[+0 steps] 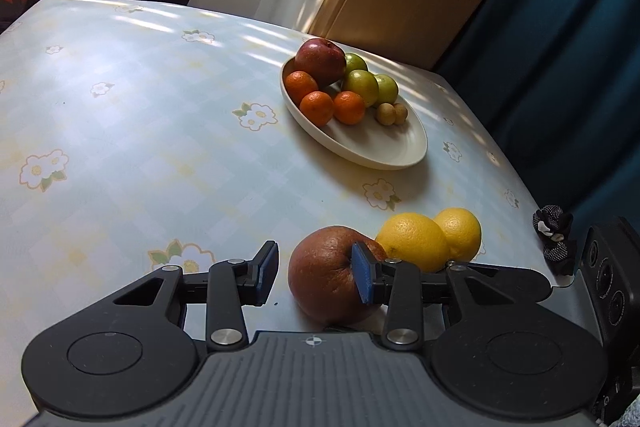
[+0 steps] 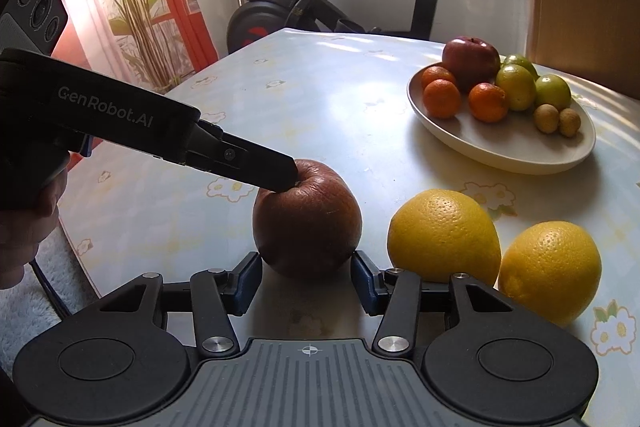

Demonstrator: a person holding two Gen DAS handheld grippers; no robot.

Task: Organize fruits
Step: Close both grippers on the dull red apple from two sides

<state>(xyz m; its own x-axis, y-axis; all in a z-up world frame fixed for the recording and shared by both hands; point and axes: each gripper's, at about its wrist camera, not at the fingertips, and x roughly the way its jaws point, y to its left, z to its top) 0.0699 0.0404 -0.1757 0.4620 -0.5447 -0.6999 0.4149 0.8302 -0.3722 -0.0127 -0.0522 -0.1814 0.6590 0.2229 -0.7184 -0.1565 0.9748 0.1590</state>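
Fruits sit on the flowered counter [image 2: 340, 95]: a wrinkled reddish-brown fruit [image 2: 308, 219] beside two yellow citrus [image 2: 444, 235], with a filled cream bowl [image 2: 520, 155] farther back. The left gripper [image 1: 316, 269] stands open, one finger against the brown fruit's top. The right gripper [image 2: 306, 277] is parted around its base, not squeezing.

Two low, close wrist views slanting down over the table [image 1: 120, 107], sharing brown fruit [image 2: 308, 219] and bowl [image 1: 384, 155].
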